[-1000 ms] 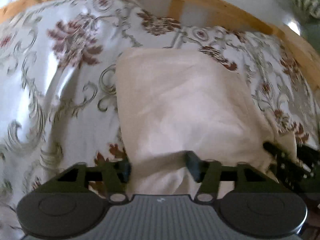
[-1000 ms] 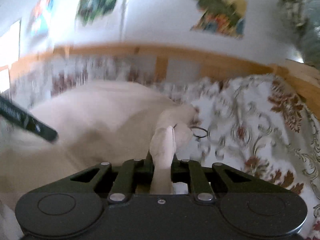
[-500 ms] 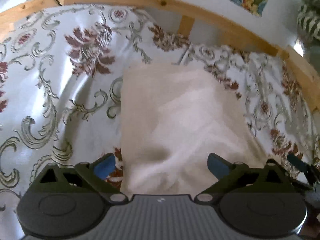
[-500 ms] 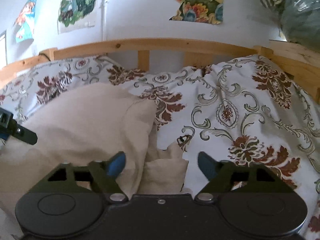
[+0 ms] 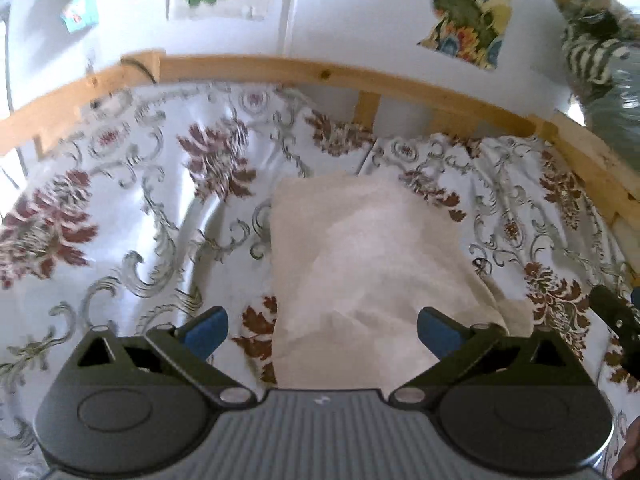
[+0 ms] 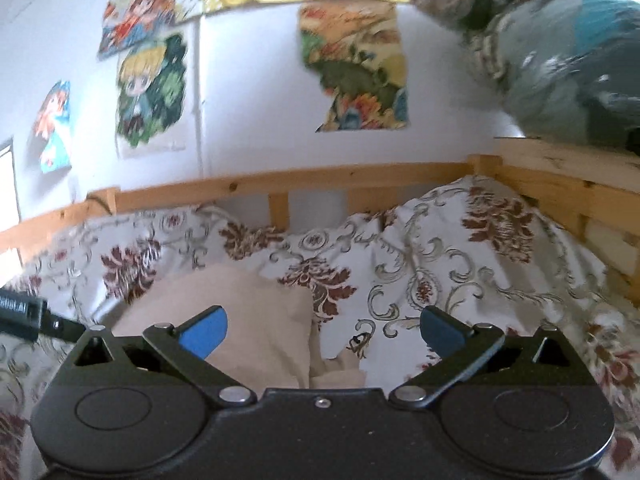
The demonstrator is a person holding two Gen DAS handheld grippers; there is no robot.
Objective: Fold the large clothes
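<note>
A folded cream garment (image 5: 368,264) lies on the floral bedspread (image 5: 132,216), straight ahead in the left wrist view. My left gripper (image 5: 322,330) is open and empty, raised above the garment's near edge. In the right wrist view the same garment (image 6: 244,320) lies low and left of centre. My right gripper (image 6: 324,330) is open and empty, above the garment's right edge. The tip of the right gripper shows at the right edge of the left wrist view (image 5: 616,320).
A wooden bed rail (image 5: 320,76) runs along the back and right side, against a white wall with posters (image 6: 152,92). A bundle of patterned bedding (image 6: 560,52) sits on the rail at the upper right. The bedspread is bunched up at the right (image 6: 480,248).
My right gripper has let go of the garment fold and opened. Both grippers opened wider and lifted back from the garment, which now lies flat and folded.
</note>
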